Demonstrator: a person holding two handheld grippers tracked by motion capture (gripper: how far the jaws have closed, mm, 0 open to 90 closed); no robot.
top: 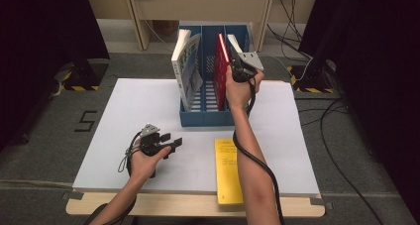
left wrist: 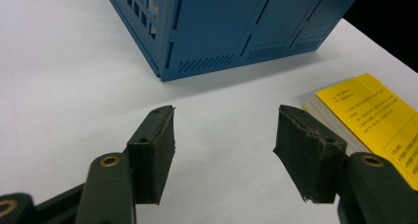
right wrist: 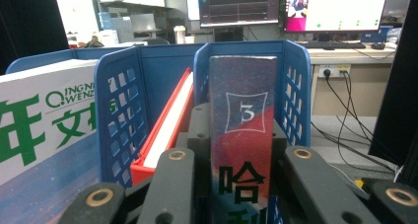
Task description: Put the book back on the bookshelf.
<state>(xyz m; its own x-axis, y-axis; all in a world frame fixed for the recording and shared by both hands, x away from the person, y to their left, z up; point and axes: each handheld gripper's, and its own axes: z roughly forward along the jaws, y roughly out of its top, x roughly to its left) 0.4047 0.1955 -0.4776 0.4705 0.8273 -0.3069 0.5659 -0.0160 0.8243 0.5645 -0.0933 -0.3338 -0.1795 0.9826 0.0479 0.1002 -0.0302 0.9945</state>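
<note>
Your right gripper (right wrist: 241, 150) clamps the spine of a thick book marked "3" (right wrist: 242, 120), upright in the right-hand bay of the blue plastic file rack (top: 205, 117), beside a red book (top: 220, 71). Your left gripper (left wrist: 224, 150) idles on the table, jaws apart on nothing, near the flat yellow booklet (top: 229, 170).

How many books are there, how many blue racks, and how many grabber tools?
Books: 4, the green-lettered book, the red book, the book numbered 3 in the right gripper, and the yellow book flat on the table
Blue file racks: 1
Grippers: 2, counting the left gripper
Total: 7
</note>
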